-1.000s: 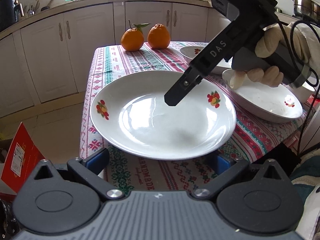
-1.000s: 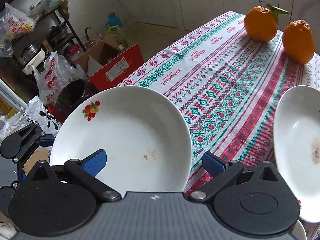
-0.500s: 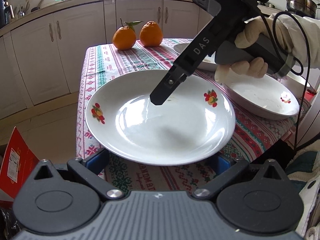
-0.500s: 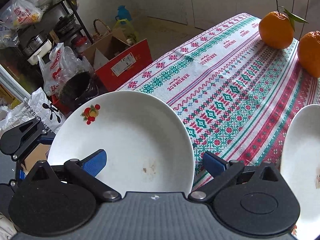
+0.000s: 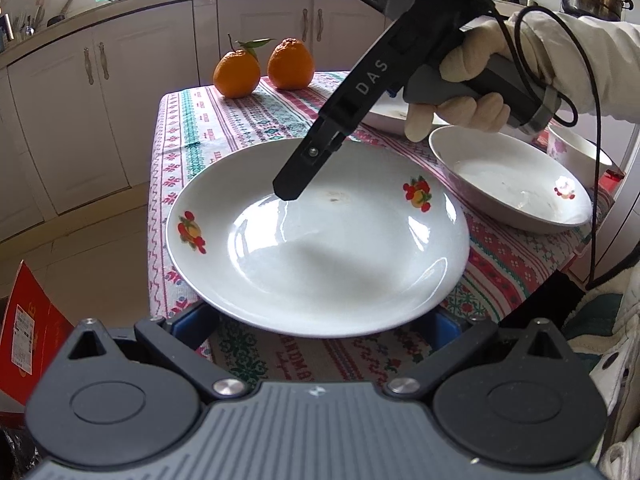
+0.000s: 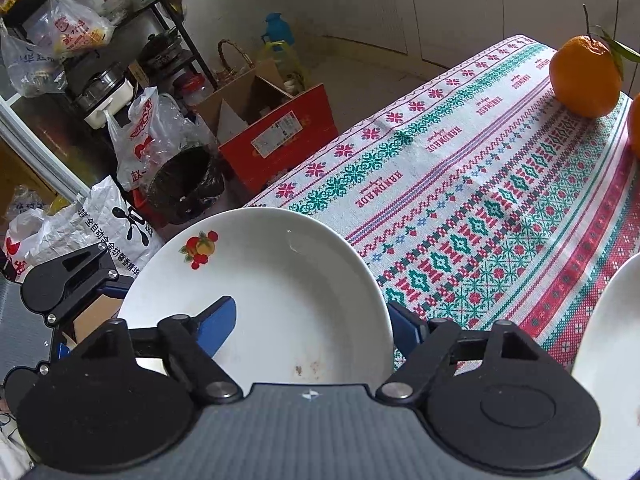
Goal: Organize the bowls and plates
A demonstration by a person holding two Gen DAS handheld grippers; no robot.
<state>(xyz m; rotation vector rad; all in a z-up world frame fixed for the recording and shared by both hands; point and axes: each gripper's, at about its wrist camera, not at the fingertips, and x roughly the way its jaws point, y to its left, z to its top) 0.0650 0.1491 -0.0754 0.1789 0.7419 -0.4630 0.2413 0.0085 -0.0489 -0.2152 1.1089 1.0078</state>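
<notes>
A white plate with fruit prints (image 5: 320,248) hangs over the near left corner of the table; it also shows in the right wrist view (image 6: 280,292). My left gripper (image 5: 320,320) is open, its blue pads under the plate's near rim. My right gripper (image 6: 308,328) is open, one pad (image 6: 216,324) inside the plate and the other outside its far rim. Its black finger (image 5: 308,164) reaches down to the plate from above. A white bowl (image 5: 516,184) sits to the right, with another plate (image 5: 384,114) behind it.
Two oranges (image 5: 264,68) stand at the table's far edge on the patterned cloth (image 6: 480,184). A red cardboard box (image 6: 276,136), a dark bin (image 6: 184,184) and plastic bags sit on the floor beside the table. Kitchen cabinets line the back wall.
The right gripper has slid left along the plate's far rim, so one pad now lies inside the plate. The left gripper has stayed under the near rim, and the plate looks a little higher.
</notes>
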